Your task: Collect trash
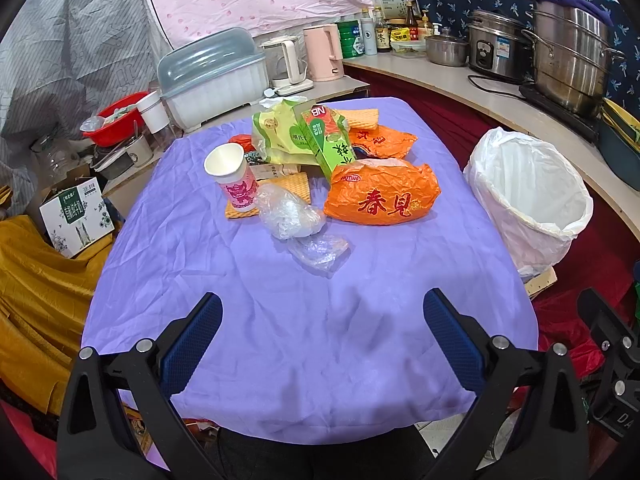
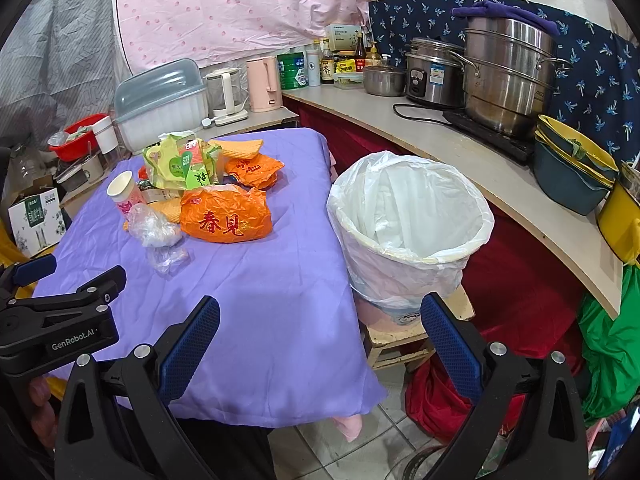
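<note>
A pile of trash lies on the purple tablecloth [image 1: 304, 340]: an orange bag with red characters [image 1: 380, 196], a second orange bag [image 1: 380, 140], a green carton [image 1: 328, 136], a yellow-green wrapper [image 1: 280, 132], a paper cup [image 1: 234, 176] and crumpled clear plastic [image 1: 290, 212]. A white-lined trash bin [image 1: 528, 192] stands right of the table; it also shows in the right wrist view [image 2: 408, 220]. My left gripper [image 1: 322, 324] is open and empty over the near cloth. My right gripper [image 2: 320, 332] is open and empty at the table's near right edge, below the bin.
A counter [image 2: 460, 148] with steel pots [image 2: 508, 76], bowls and bottles runs along the right. A dish box [image 1: 216, 76], kettles and a red basin [image 1: 116, 120] stand behind the table. The bin sits on a small wooden stool [image 2: 400, 340].
</note>
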